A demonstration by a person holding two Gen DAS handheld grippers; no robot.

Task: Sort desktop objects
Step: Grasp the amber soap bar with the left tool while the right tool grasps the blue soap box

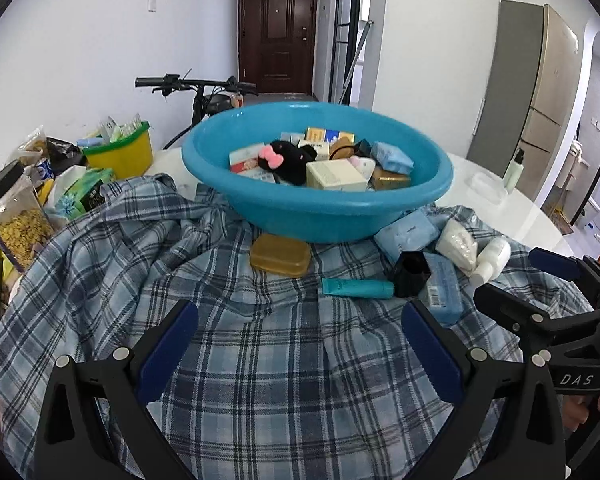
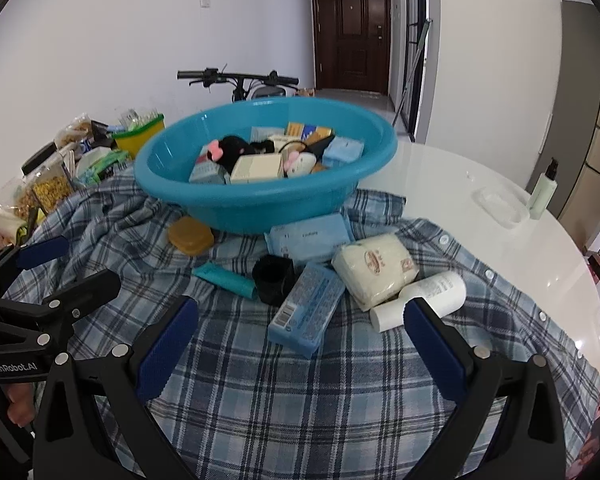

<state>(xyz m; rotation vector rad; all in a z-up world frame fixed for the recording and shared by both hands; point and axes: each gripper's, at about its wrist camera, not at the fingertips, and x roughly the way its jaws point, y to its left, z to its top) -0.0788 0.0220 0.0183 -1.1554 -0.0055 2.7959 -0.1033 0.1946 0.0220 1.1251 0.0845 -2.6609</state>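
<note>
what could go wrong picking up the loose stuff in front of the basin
1. The white bottle lies on its side on the wrinkled plaid shirt, so a nudge may roll it toward the table edge.
2. The blue box, black cup and teal tube touch or crowd each other; the open right gripper may bump a neighbour.
3. The blue basin is already piled high, so added items may slide out.

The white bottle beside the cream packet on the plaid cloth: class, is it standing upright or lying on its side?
Lying on its side. The white bottle rests lengthwise on the plaid cloth, against the cream packet.
</note>
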